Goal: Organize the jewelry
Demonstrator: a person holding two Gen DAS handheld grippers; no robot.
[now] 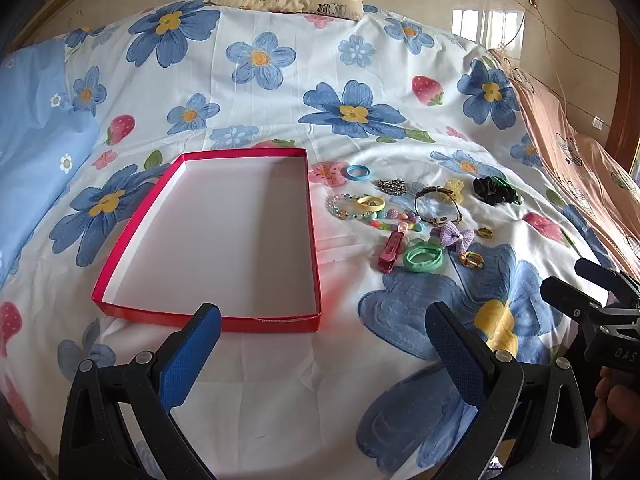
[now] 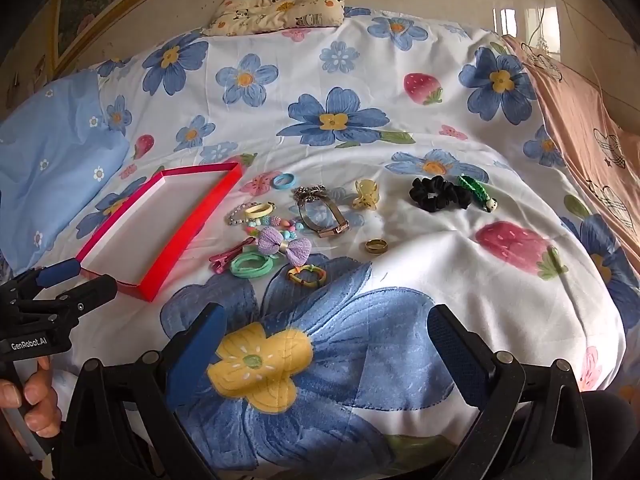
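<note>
Nearest, the left tool (image 1: 322, 332) and right tool (image 2: 326, 330) both gape empty above the bed (image 2: 420, 240). The jewelry (image 2: 296, 232) lies bunched beside the red tray (image 1: 208, 318) (overlapping beads hard to separate); a hand (image 2: 34, 396) is cut off.

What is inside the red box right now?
Nothing: the red box shows only its bare white floor. In the left wrist view its near wall hides a thin strip of that floor.

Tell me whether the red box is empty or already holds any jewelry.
Empty. The red box shows only its bare white floor in the left wrist view; the jewelry, like the gold ring, lies outside it on the quilt.
</note>
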